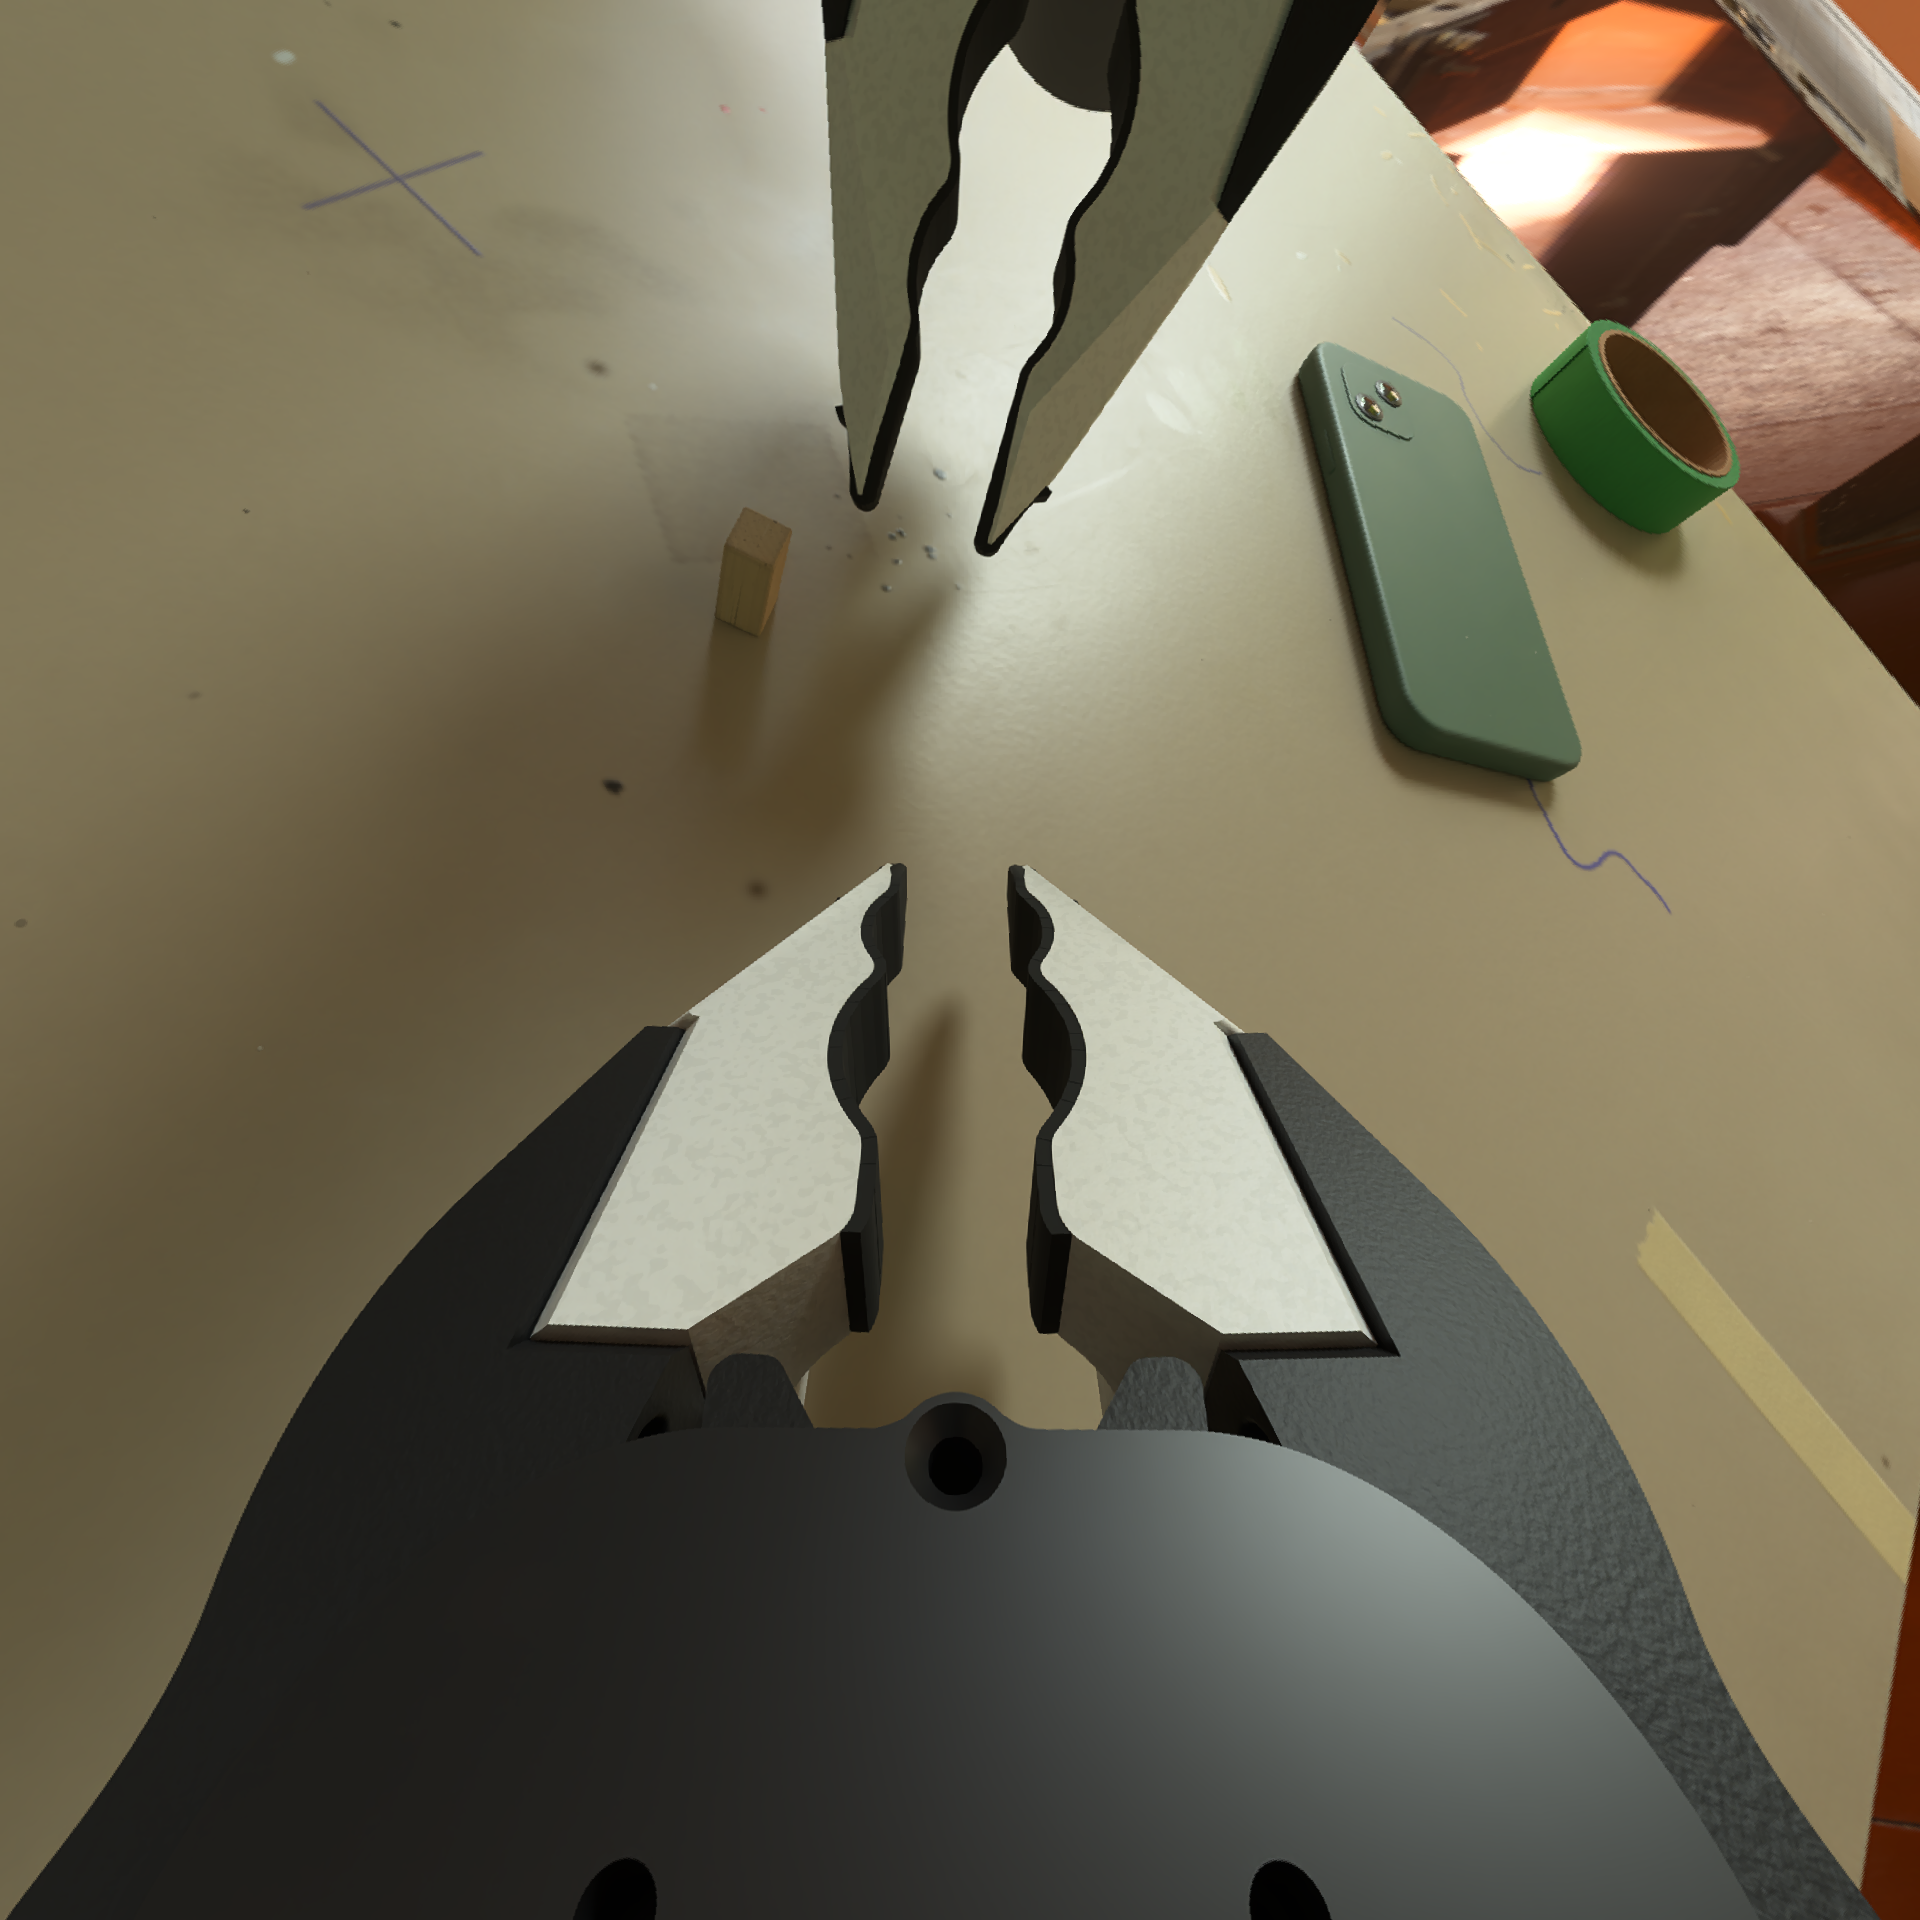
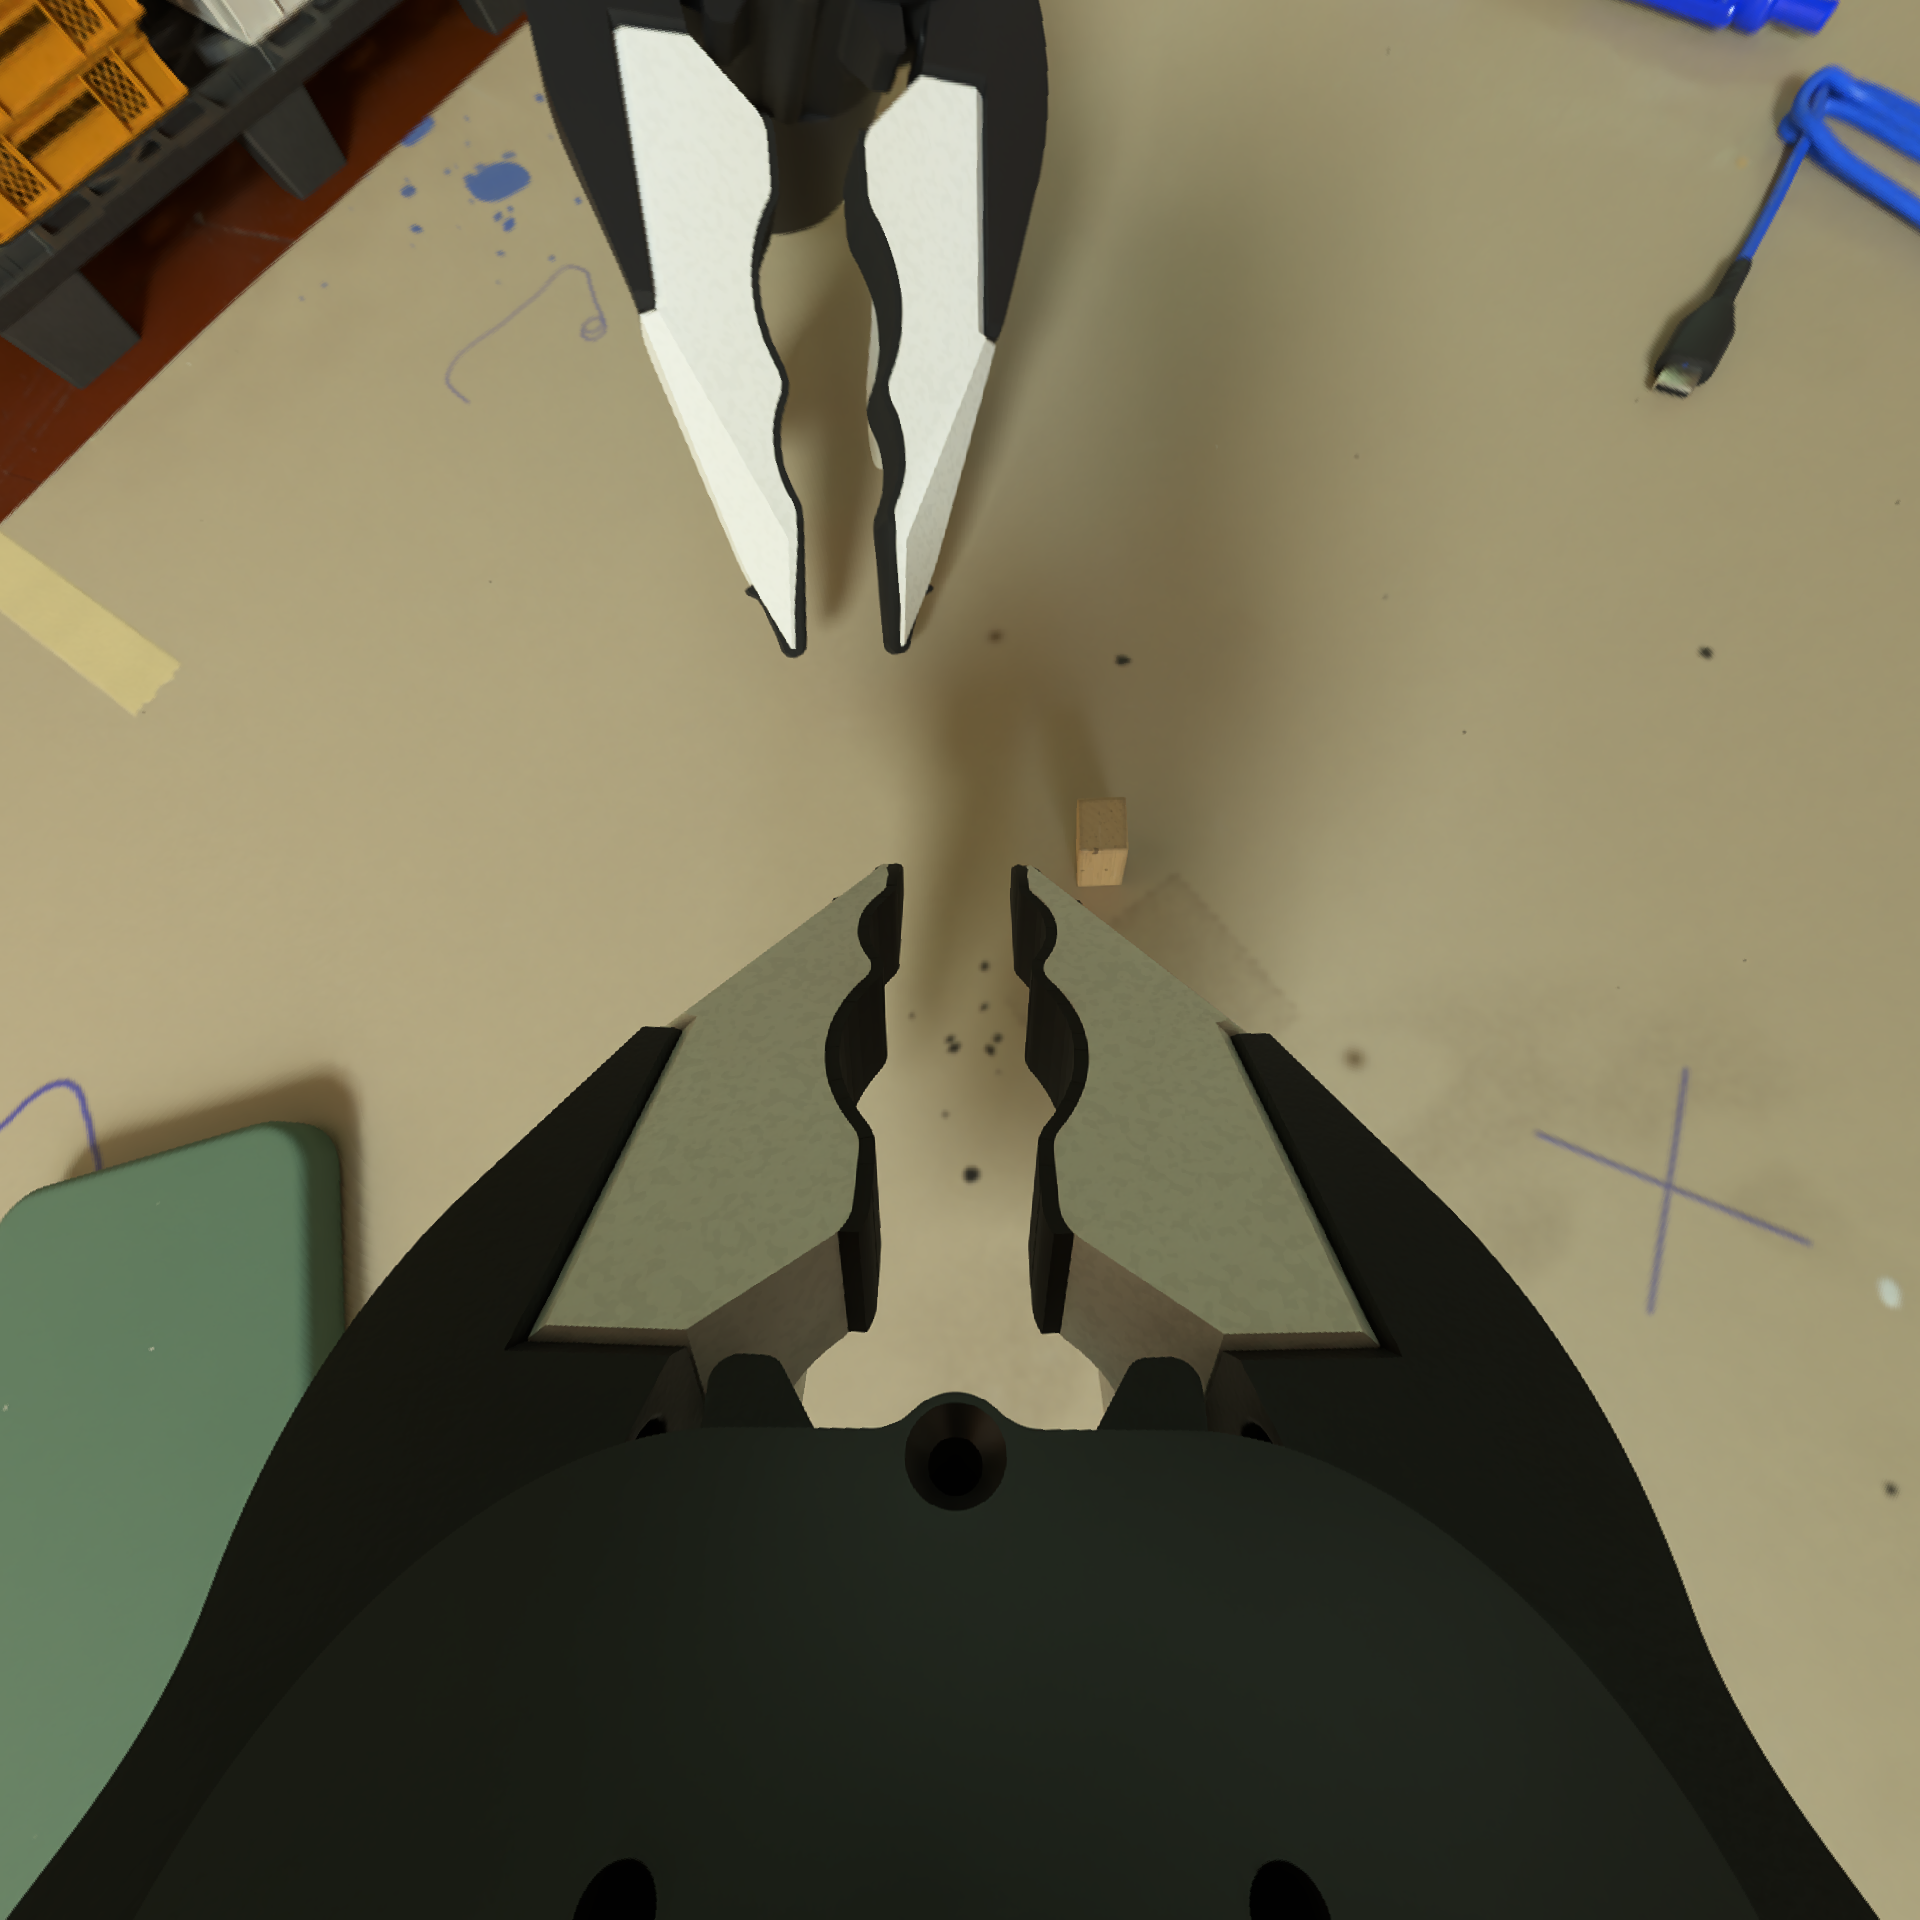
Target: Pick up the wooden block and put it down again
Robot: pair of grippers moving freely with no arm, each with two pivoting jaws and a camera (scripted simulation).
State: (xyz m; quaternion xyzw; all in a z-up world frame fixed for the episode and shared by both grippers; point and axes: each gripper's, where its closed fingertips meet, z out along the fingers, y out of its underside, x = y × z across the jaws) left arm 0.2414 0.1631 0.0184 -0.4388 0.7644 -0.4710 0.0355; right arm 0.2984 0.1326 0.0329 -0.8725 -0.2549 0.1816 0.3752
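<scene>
A small pale wooden block (image 1: 752, 570) stands upright on the beige table (image 1: 312, 727). It also shows in the right wrist view (image 2: 1100, 842), just beyond and right of my right fingertips. My left gripper (image 1: 956, 878) is open and empty, well short of the block and to its right. My right gripper (image 2: 956, 878) is open and empty, above the table, with the block close beside its right finger (image 2: 1143, 1039). Each gripper faces the other: the right one shows in the left wrist view (image 1: 925, 525), the left one in the right wrist view (image 2: 844, 646).
A green phone (image 1: 1439, 566) lies at the right and shows in the right wrist view (image 2: 156, 1403). A green tape roll (image 1: 1631, 426) sits by the table edge. A blue cable (image 2: 1766, 218) lies far right. Pen crosses (image 1: 400, 179) and masking tape strips (image 1: 1766, 1382) mark the table.
</scene>
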